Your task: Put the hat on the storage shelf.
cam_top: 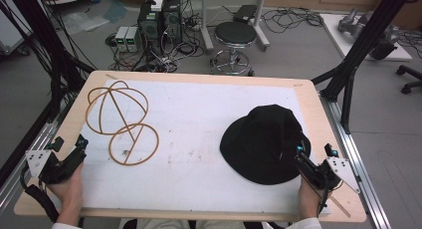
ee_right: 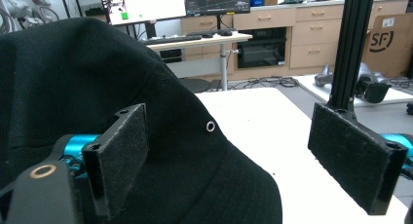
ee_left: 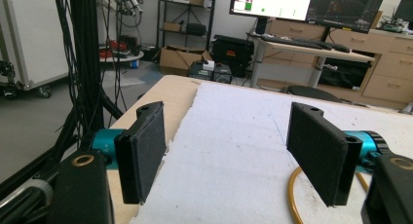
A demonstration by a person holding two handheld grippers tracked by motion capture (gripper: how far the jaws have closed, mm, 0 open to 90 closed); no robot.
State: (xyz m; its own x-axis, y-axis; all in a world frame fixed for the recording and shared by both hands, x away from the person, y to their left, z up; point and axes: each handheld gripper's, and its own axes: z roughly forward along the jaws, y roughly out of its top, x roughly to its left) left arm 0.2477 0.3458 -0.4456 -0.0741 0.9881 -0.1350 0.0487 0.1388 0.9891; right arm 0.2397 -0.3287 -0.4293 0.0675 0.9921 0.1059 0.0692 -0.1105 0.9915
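On the pale wooden table (cam_top: 308, 92) I see a white mat (cam_top: 199, 129) that covers most of the top, matte and faintly scuffed near its middle. Beyond the far edge I note a grey floor with 2 computer towers (cam_top: 160, 21), tangled cables and a round black stool (cam_top: 235, 35); black frame struts (cam_top: 348, 69) stand at the right side. Both gripper views show a desk with lit monitors (ee_left: 272, 2) and wooden drawer units at the back of the room.

I find the black bucket hat (cam_top: 266, 142) lying brim-down on the right half of the mat, soft woven cloth with a rounded crown, a stitched brim and a small metal eyelet (ee_right: 210, 126). On the left half lies a thin tan wire frame (cam_top: 122, 122), made of hoops joined by a straight rod.

My right gripper (cam_top: 312, 157) sits at the near right rim of the hat, jaws spread wide: 1 flat, rough black pad is over the brim and the other over bare mat, and neither presses the cloth. My left gripper (cam_top: 68, 149) rests near the left table edge, just beside the wire frame, its jaws likewise parted with nothing between them.
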